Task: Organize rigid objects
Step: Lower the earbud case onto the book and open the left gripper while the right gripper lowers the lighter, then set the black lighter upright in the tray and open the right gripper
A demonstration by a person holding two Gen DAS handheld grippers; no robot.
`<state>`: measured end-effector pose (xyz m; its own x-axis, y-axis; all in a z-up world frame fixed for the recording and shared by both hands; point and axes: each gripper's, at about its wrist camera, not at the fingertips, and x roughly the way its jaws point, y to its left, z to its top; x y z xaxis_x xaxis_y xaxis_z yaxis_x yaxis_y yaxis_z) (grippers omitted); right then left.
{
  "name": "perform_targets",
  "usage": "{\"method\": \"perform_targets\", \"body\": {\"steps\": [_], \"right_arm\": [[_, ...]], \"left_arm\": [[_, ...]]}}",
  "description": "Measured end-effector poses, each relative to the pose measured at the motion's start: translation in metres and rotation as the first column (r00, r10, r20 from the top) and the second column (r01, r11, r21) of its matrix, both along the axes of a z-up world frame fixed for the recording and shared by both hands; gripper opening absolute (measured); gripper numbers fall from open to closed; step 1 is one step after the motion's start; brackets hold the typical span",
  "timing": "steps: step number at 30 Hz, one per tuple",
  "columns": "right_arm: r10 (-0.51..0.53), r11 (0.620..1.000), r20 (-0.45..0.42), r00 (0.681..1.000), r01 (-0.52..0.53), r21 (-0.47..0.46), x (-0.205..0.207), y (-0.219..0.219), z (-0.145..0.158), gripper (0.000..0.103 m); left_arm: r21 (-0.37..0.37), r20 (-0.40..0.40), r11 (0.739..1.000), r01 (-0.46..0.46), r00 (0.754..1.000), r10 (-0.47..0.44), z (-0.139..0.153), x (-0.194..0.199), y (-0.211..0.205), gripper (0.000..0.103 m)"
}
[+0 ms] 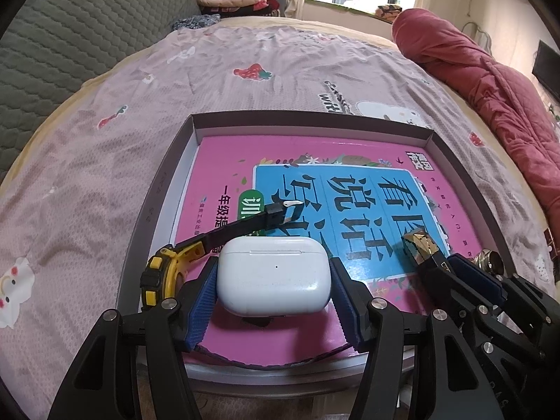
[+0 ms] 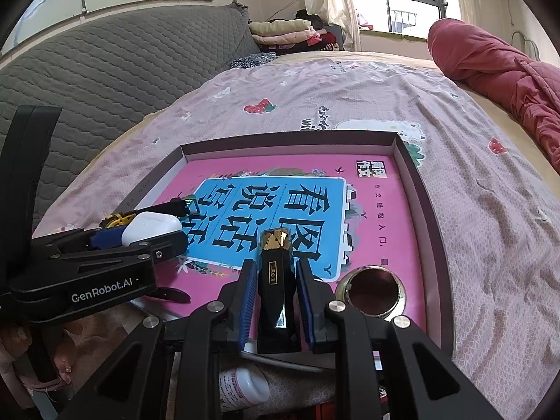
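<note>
A white earbud case point(image 1: 274, 274) sits between the blue pads of my left gripper point(image 1: 274, 281), which is shut on it just over the pink book point(image 1: 224, 161). My right gripper point(image 2: 276, 276) is shut on a black stick with a gold foil tip point(image 2: 274, 273), tip pointing forward over the book. From the left wrist that stick point(image 1: 420, 245) and the right gripper point(image 1: 441, 262) show at the right. A yellow and black watch point(image 1: 164, 273) lies at the book's near left, strap stretched away. The book fills a shallow dark-rimmed tray point(image 1: 164, 182).
A round metal cap point(image 2: 372, 292) stands on the book's near right corner. The tray rests on a pink printed bedspread point(image 1: 105, 175). A red quilt point(image 1: 490, 80) lies at the right, a grey quilted headboard point(image 1: 70, 35) at the left. A white bottle point(image 2: 241, 385) lies below the tray's near edge.
</note>
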<state>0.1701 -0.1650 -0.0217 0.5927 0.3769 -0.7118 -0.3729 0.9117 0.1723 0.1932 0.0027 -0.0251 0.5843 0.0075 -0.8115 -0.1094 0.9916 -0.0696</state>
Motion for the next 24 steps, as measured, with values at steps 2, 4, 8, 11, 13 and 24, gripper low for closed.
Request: {"method": "perform_targets", "body": {"steps": [2,4,8,11,13,24], "right_arm": [[0.000,1.000,0.003,1.000,0.000,0.003,-0.001,0.000,0.001,0.023],[-0.003,1.000,0.012,1.000,0.003,0.004,-0.001,-0.001,0.003,0.024],[-0.009,1.000,0.026,1.000,0.008,0.022,-0.002,-0.003,0.007,0.025],[-0.013,1.000,0.034,0.999,0.012,0.026,-0.002,-0.004,0.010,0.025],[-0.015,0.999,0.036,0.999,0.014,0.032,-0.002,-0.006,0.011,0.025],[-0.032,0.999,0.088,0.996,0.028,0.045,-0.004,-0.012,0.025,0.036]], "left_arm": [[-0.001,-0.001,1.000,0.001,1.000,-0.001,0.000,0.000,0.000,0.063],[-0.002,0.001,1.000,0.001,1.000,-0.001,0.000,0.000,0.000,0.063],[-0.005,-0.002,1.000,0.001,1.000,-0.001,0.001,-0.001,0.001,0.063],[-0.007,0.010,1.000,-0.004,1.000,0.004,0.004,-0.001,0.003,0.063],[-0.012,0.025,1.000,-0.002,1.000,0.002,0.008,-0.001,0.004,0.063],[-0.003,0.038,1.000,-0.018,0.999,0.018,0.020,-0.010,0.008,0.063]]}}
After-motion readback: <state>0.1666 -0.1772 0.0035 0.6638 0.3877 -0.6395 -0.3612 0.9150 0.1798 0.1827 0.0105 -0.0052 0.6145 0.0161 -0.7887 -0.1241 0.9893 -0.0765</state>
